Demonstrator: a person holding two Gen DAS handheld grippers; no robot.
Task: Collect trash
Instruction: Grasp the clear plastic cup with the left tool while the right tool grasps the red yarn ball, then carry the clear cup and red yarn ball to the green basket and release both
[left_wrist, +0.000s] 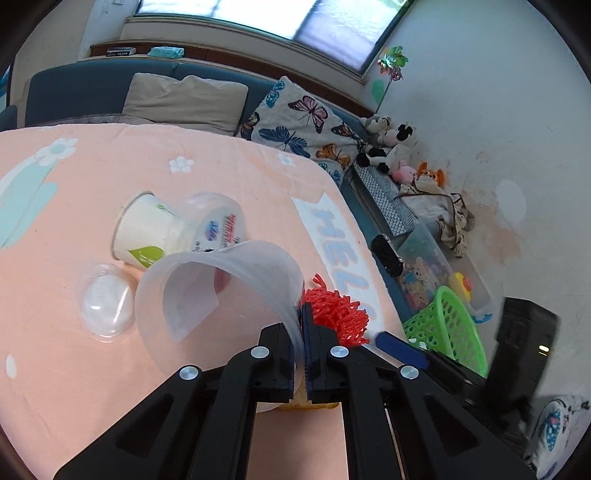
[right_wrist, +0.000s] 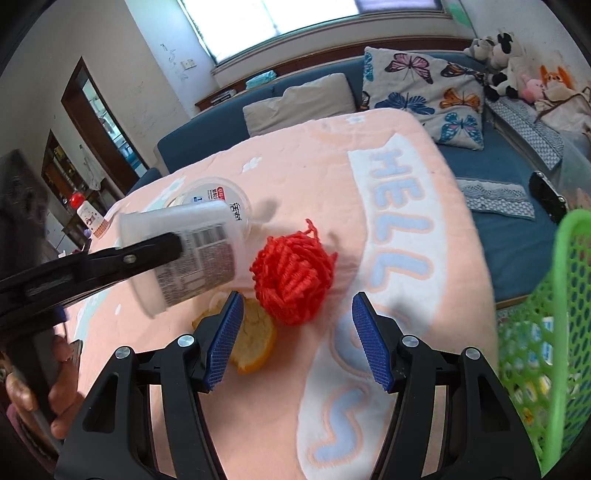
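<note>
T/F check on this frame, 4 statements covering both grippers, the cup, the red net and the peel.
1. The left gripper is shut on the translucent plastic cup. True.
2. The right gripper holds the red mesh ball. False: its fingers are open and empty.
3. The orange peel lies on the pink cloth beside the red mesh ball. True.
4. The green basket stands at the left of the right wrist view. False: at its right edge.
</note>
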